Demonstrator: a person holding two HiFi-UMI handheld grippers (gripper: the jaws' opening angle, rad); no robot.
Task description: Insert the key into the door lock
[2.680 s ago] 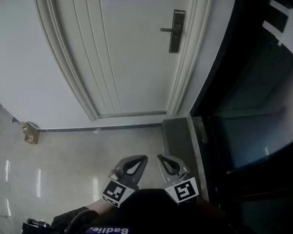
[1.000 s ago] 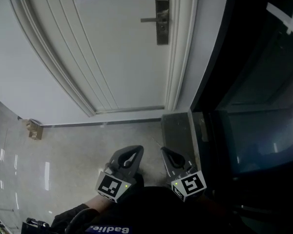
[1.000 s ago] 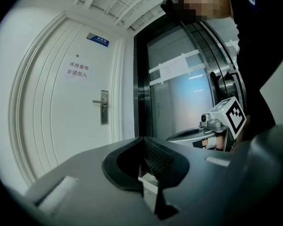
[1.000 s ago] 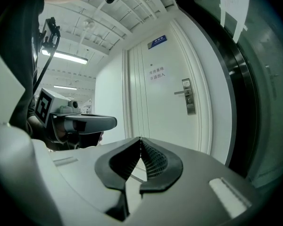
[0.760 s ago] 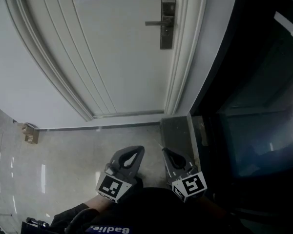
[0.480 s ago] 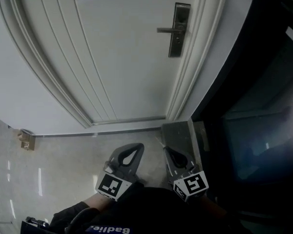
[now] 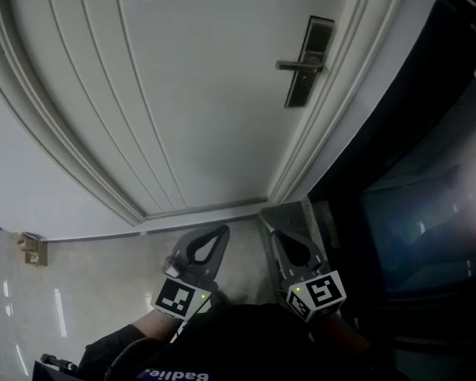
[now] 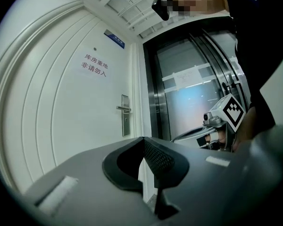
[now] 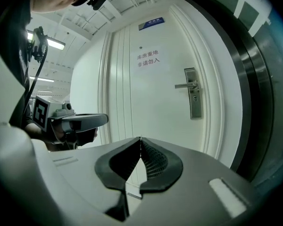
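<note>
Head view: left gripper (image 7: pixel 223 229) and right gripper (image 7: pixel 270 232) sat low in frame, side by side, aimed toward door (image 7: pixel 206 94). Lock (image 7: pixel 308 62) sat with lever at door's right edge, well apart from both.

Left gripper view: jaws were clenched, tips touching; lock was above tips, slightly left.

Right gripper view: jaws were clenched; key could not be made out; lock was above and right of tips.
</note>
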